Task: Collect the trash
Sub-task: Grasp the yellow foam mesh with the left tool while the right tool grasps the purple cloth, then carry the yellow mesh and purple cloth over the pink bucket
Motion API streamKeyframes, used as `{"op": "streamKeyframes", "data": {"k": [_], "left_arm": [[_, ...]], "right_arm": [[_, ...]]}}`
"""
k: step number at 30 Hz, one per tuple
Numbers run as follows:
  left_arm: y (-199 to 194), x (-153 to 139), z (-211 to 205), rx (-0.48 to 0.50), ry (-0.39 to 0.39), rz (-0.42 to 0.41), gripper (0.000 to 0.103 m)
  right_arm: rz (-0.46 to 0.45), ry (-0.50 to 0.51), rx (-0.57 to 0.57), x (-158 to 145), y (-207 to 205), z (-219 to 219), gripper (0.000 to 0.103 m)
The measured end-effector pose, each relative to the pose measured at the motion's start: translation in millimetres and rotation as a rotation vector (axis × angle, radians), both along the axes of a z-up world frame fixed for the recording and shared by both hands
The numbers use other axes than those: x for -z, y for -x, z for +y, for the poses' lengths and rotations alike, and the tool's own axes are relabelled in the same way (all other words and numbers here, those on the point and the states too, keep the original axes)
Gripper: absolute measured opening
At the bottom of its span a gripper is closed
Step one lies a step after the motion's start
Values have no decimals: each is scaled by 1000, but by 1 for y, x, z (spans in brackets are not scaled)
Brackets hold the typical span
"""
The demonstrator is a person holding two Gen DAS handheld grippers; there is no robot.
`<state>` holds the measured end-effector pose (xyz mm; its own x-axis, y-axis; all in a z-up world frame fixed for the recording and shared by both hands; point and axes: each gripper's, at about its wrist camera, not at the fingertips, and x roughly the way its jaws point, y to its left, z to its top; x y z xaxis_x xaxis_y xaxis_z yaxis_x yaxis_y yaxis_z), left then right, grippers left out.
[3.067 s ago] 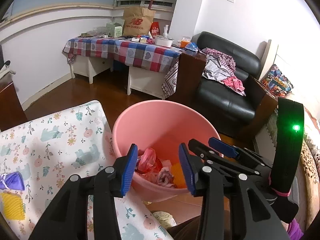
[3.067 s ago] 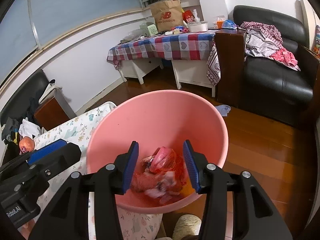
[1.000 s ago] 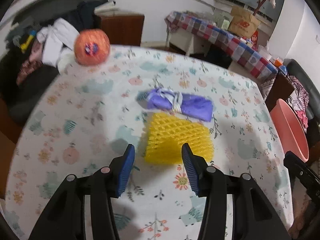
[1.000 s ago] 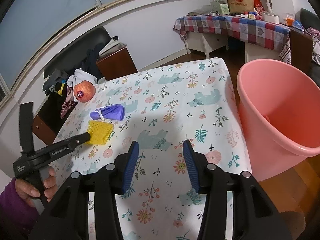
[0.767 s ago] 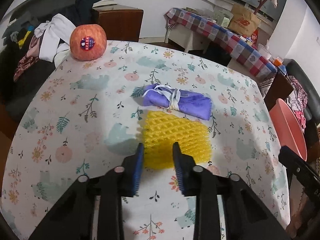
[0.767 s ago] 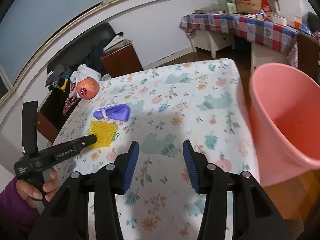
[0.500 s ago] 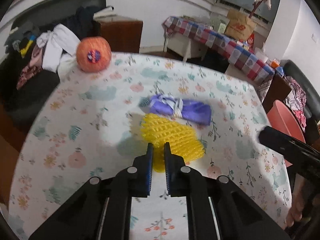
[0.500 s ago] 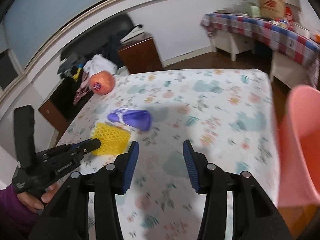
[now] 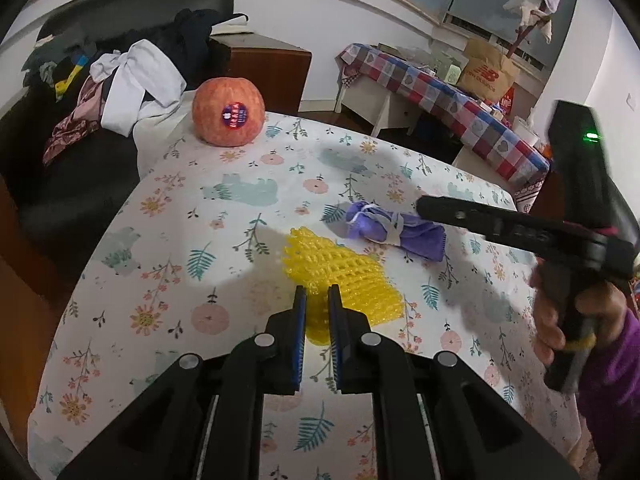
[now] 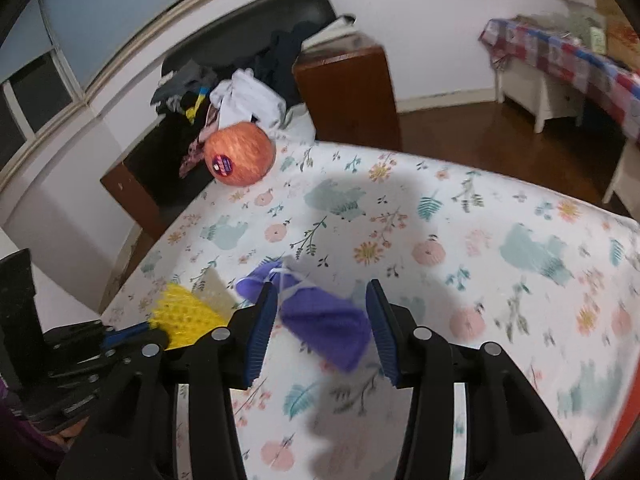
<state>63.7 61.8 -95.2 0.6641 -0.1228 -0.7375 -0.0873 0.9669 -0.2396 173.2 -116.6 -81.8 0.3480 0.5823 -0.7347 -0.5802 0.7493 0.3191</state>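
A yellow foam net (image 9: 344, 276) lies on the flowered tablecloth (image 9: 240, 192). My left gripper (image 9: 317, 292) is shut on its near edge, which bunches up between the blue pads. Just behind it lies a purple bundle (image 9: 394, 232) tied with white string. My right gripper (image 10: 320, 286) is open and hovers over this purple bundle (image 10: 324, 320), which shows between the spread fingers without the pads pressing on it. In the left wrist view the right gripper (image 9: 422, 204) reaches in from the right, held by a hand (image 9: 560, 312). The left gripper (image 10: 156, 330) and yellow net (image 10: 184, 316) sit at lower left in the right wrist view.
An apple in an orange foam net (image 9: 228, 112) stands near the table's far left corner. Behind it are a dark chair piled with clothes (image 9: 132, 76) and a wooden cabinet (image 9: 264, 64). A checked table (image 9: 440, 96) stands at the back right. The table edge runs along the left.
My left jaws closed on the yellow net's near edge and lifted it slightly. My right gripper swung left from beside the pink bucket across the table to over the purple bundle.
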Motion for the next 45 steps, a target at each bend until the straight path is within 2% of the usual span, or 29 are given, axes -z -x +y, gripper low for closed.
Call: {"op": "streamKeyframes", "data": {"k": [2, 4, 10, 17, 18, 21, 28, 32, 38, 45], "left_arm": [[1, -1, 3, -3, 8, -1, 10], [2, -2, 5, -5, 16, -6, 10], [5, -2, 9, -7, 28, -8, 10], [13, -7, 11, -15, 33, -23, 10], [15, -7, 11, -16, 32, -25, 10], [18, -8, 12, -19, 31, -27, 10], [26, -16, 5, -6, 19, -44, 10], [31, -25, -10, 13, 9, -66, 10], [33, -32, -56, 75, -16, -109, 10], [31, -22, -127, 142, -89, -134, 10]], "right_arm": [[82, -16, -26, 10, -8, 2, 47], [111, -42, -49, 11, -3, 1, 47], [60, 5, -122, 5, 35, 10, 47], [30, 22, -122, 4, 63, 12, 47], [21, 31, -108, 5, 66, 12, 47], [12, 49, -67, 8, 72, 9, 27], [-18, 20, 34, 1, 97, -11, 25], [-93, 27, 140, -11, 124, -34, 25], [-168, 30, 276, -16, 158, -69, 25], [-261, 22, 369, -12, 186, -110, 25]]}}
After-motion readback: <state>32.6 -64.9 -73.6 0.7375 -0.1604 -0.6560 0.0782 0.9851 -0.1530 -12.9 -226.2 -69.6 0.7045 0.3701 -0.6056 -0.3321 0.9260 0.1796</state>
